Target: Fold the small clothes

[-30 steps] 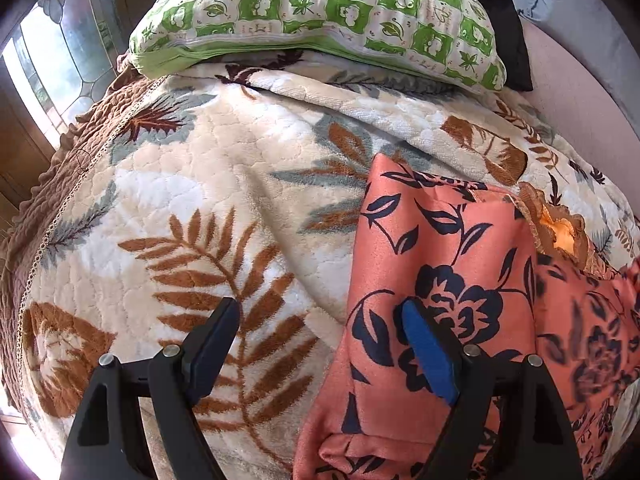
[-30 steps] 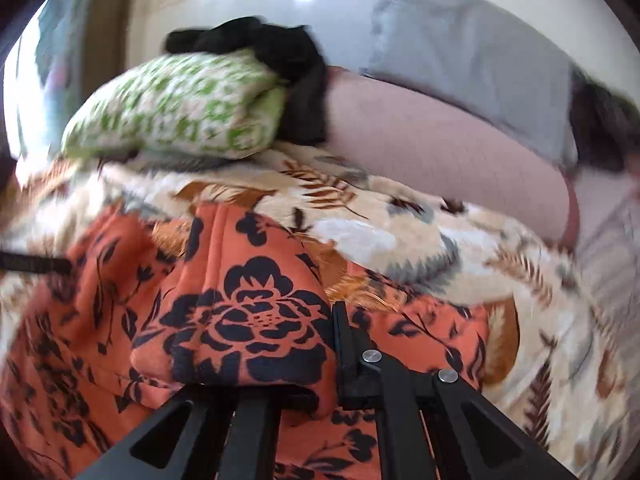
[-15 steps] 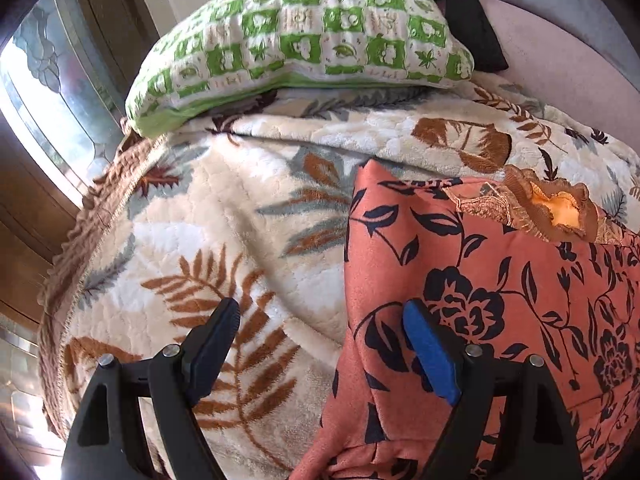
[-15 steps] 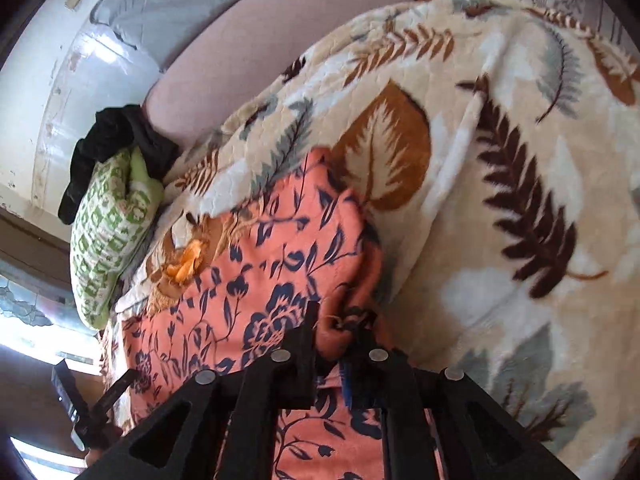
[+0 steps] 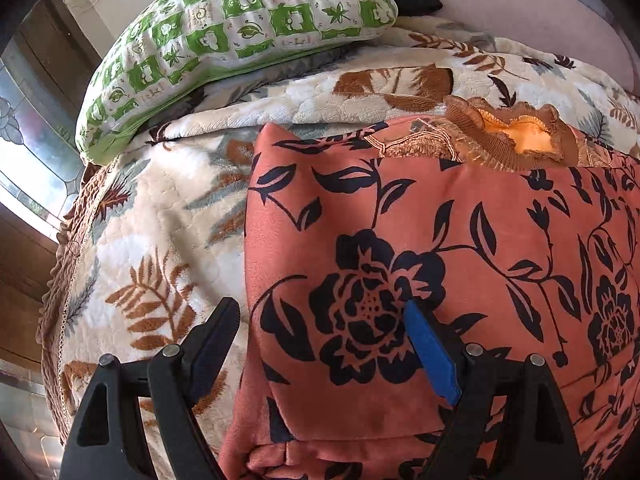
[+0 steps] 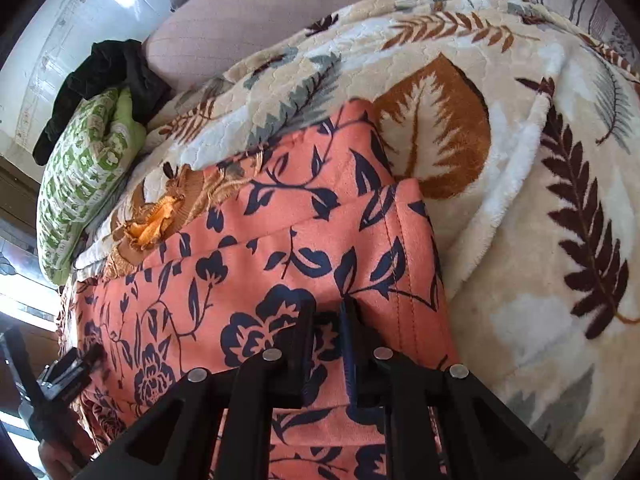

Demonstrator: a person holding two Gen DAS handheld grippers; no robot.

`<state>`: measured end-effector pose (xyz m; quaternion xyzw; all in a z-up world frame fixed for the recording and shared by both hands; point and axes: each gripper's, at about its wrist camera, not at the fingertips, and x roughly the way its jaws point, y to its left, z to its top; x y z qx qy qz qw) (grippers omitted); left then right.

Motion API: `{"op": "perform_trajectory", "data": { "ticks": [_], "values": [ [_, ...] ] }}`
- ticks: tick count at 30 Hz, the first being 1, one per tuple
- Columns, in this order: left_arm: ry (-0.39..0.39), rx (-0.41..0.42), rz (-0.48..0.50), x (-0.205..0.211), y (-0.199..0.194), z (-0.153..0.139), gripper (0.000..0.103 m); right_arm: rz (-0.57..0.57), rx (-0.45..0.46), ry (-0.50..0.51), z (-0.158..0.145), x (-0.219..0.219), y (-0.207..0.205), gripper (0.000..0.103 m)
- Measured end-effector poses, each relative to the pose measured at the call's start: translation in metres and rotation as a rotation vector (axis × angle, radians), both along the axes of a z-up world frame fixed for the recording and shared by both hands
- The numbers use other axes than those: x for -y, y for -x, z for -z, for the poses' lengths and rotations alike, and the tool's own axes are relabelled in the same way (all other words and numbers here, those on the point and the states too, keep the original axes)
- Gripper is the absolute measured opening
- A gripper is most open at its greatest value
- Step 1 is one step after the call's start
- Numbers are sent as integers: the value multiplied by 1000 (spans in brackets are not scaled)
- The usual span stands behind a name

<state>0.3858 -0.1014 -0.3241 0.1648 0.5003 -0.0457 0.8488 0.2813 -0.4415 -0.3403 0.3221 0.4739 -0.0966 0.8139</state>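
A small salmon-orange garment with dark navy flowers [image 5: 460, 240] lies on a leaf-patterned blanket [image 5: 160, 216], with a ruffled brown-and-orange neckline [image 5: 516, 136] at its far end. My left gripper [image 5: 320, 320] is open, its jaws wide apart over the garment's left folded edge. In the right wrist view the garment [image 6: 280, 240] lies with a folded layer on top. My right gripper [image 6: 326, 320] has its jaws close together on the garment's folded edge. The left gripper shows at the lower left of the right wrist view [image 6: 64, 376].
A green-and-white patterned pillow [image 5: 240, 24] lies at the head of the bed, with dark clothing [image 6: 108, 80] behind it. A pink headboard [image 6: 280, 12] runs along the back. A window [image 5: 24, 148] is at the left. The blanket's edge drops off at the left.
My right gripper has carried the garment's edge over and down, laying a fold flat on the garment. My left gripper stayed open and drew closer over the left edge.
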Motion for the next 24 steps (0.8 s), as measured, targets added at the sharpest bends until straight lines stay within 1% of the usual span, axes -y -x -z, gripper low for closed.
{"op": "perform_trajectory", "data": {
  "ticks": [1,3,4,5,6,7,8,9,10,12,14,16,18,22,24],
  "values": [
    [8,9,-5,0,0,-4,85,-5,4,25,-7,-2,-2,15],
    [37,34,8,2,2,-12,85,-10,95,84,-22,-7,-1,16],
    [39,39,11,4,3,-13,85,-18,128,121,-26,-10,-3,16],
    [30,34,11,7,3,-11,85,-27,138,153,-27,-15,-5,16],
    [12,29,14,11,3,-6,85,-40,126,175,-23,-17,-11,16],
    [-10,29,19,15,3,-2,85,-60,87,182,-13,-19,-19,16],
    [-30,36,23,17,3,1,86,-81,32,176,1,-19,-28,16],
    [-39,46,24,18,5,0,86,-77,48,172,5,-18,-27,16],
    [-40,53,23,18,6,-3,86,-67,66,176,2,-18,-26,16],
    [-7,84,32,19,10,-14,86,-83,45,151,-8,-18,-26,16],
    [4,130,37,20,15,-26,86,-88,101,103,-15,-20,-20,16],
    [15,177,51,23,21,-38,86,-93,110,96,-21,-23,-18,16],
    [29,210,63,24,26,-49,86,-122,130,72,-27,-31,-16,16],
    [67,233,66,24,32,-61,86,-198,151,85,-37,-54,-16,16],
    [76,243,69,25,34,-64,86,-233,142,81,-35,-64,-18,16]
  ]
}}
